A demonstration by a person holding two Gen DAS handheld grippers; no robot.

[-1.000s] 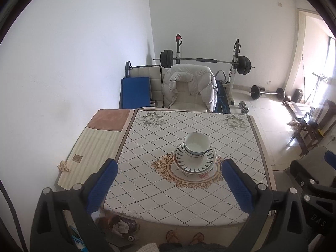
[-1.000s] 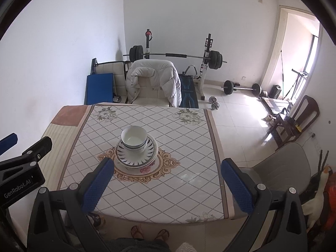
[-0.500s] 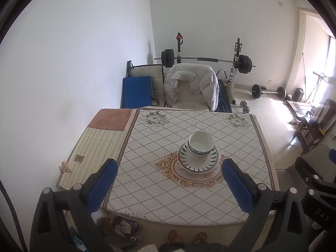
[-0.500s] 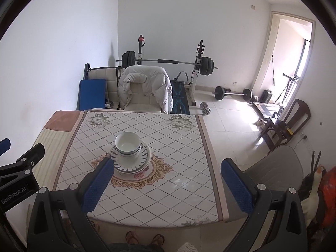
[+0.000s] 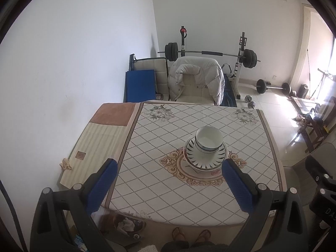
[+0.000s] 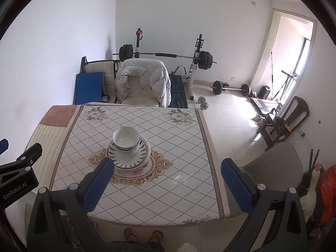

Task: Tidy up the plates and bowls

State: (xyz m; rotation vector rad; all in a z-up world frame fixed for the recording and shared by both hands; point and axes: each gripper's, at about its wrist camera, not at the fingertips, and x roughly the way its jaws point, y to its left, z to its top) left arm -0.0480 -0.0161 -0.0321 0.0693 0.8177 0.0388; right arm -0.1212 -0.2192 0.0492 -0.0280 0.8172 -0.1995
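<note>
Left wrist view: one stack sits on the tabletop [image 5: 159, 180], on the cloth's medallion. A bowl [image 5: 209, 140] stands upright, mouth up, in a striped plate [image 5: 206, 157], with another dish rim under it. The stack is round, with no long axis. The left gripper [image 5: 168, 185] hangs spread and empty, nearer than the stack. Beyond the tabletop stands one chair [image 5: 196, 82] draped in a coat.

Right wrist view: the stack lies beyond the right gripper [image 6: 168, 185], which is spread and empty; its left finger [image 6: 98, 185] overlaps the plate's [image 6: 129, 157] near edge. The bowl [image 6: 126, 139] sits on top.

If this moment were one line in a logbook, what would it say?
left gripper: open, empty | right gripper: open, empty | bowl stacked on plates, mid-table
</note>
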